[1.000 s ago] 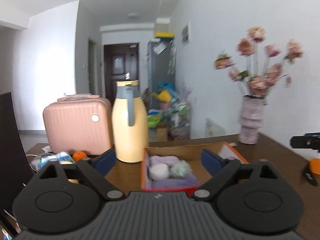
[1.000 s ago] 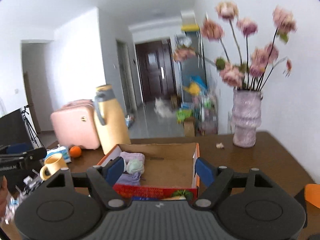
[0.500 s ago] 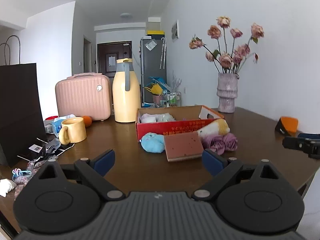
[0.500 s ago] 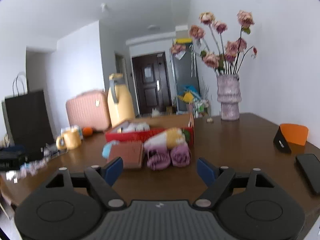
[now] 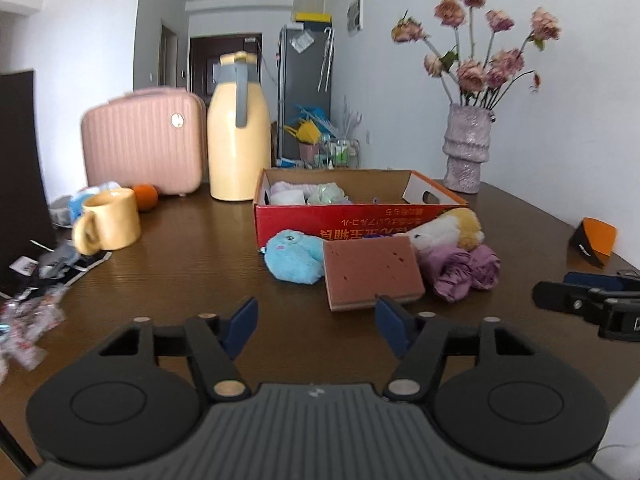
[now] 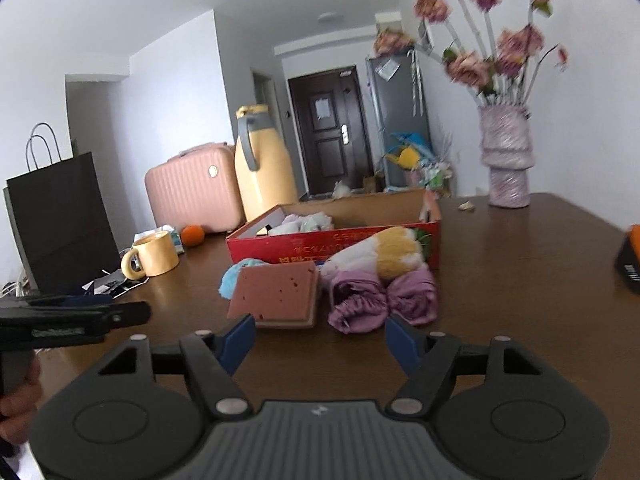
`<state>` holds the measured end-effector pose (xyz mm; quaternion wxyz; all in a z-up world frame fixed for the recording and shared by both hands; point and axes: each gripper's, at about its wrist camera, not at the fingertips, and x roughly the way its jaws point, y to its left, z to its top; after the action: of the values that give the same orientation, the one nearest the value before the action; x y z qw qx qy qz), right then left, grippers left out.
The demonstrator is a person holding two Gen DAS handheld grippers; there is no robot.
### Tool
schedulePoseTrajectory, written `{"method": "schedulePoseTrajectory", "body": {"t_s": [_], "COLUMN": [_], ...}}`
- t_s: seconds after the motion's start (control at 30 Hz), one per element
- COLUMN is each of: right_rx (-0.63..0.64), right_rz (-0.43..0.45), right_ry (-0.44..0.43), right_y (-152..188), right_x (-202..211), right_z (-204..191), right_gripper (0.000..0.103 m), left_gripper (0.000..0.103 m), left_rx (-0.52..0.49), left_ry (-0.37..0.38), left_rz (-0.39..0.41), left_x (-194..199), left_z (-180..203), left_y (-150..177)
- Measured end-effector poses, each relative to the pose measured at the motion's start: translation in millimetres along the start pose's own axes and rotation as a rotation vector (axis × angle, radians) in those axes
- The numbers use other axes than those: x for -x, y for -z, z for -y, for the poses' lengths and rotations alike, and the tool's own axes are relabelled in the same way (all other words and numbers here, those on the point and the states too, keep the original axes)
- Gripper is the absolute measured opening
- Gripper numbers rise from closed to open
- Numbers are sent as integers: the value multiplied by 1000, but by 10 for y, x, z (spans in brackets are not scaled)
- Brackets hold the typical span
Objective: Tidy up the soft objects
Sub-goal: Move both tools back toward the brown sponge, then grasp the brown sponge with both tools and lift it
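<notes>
both grippers' fingers just narrowed, nothing between them; only the right wrist view shows the black bag's (image 6: 60, 220) handles

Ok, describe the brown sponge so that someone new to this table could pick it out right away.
Find the red cardboard box in the middle of the wooden table. Four soft things lie in front of its near wall; the sponge is the one nearest the grippers, between the blue plush toy and the purple cloth bundle. It alone is a flat reddish-brown slab with small holes and a paler bottom layer.
</notes>
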<state>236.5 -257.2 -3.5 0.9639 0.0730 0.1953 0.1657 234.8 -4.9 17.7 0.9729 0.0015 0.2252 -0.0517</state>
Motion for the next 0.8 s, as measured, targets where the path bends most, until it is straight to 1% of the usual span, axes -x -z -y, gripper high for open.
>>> {"method": "schedulePoseTrajectory", "body": {"t_s": [0.03,0.07,0.13,0.23,0.37,0.4,0.43,0.47,0.5,0.53,0.67,0.8], "right_rx": [-3,-9,-19,-38,-49,-57,-65,-74,-83,-94,-91,-100], "right_rz": [-11,-23,-56,-88,-114,-118,-120,-120,-124,-126,-121,-125], "right_ry": [-6,-11,-17,-30,-30,-31,-34,-40,-50,-55,-60,-86], "right_y": [-36,-69,-119,-208,-233,-225,-218,-207,-196,-190,-193,-203], "right_x": [-153,-301,-586,-992,-1347,-1408,-1449,-1483,-1504,-1507,-1446,-1154], "right_z": [-2,-4,-18,-34,-76,-74,-62,-54,-45,-28,-55,-103], "right_gripper": [67,64,55,49,46,42,36,32,25,25,23,23], "left_gripper": [56,55,48,47,46,37,24,21,21,19,16,16], "left_rx": [10,20,38,74,107,112,121,131,146,154,156,156], "left_ry": [9,22,51,104,159,164,174,195,216,221,221,233], "left_rz": [-16,-37,-69,-101,-131,-144,-160,-172,-176,-175,-176,-165], "left_x": [-156,-315,-582,-914,-1215,-1264,-1310,-1343,-1356,-1353,-1243,-931], "left_z": [-15,-27,-45,-82,-139,-144,-162,-180,-199,-209,-205,-185], "left_y": [-36,-69,-120,-191,-232,-229,-222,-218,-216,-216,-224,-222]}}
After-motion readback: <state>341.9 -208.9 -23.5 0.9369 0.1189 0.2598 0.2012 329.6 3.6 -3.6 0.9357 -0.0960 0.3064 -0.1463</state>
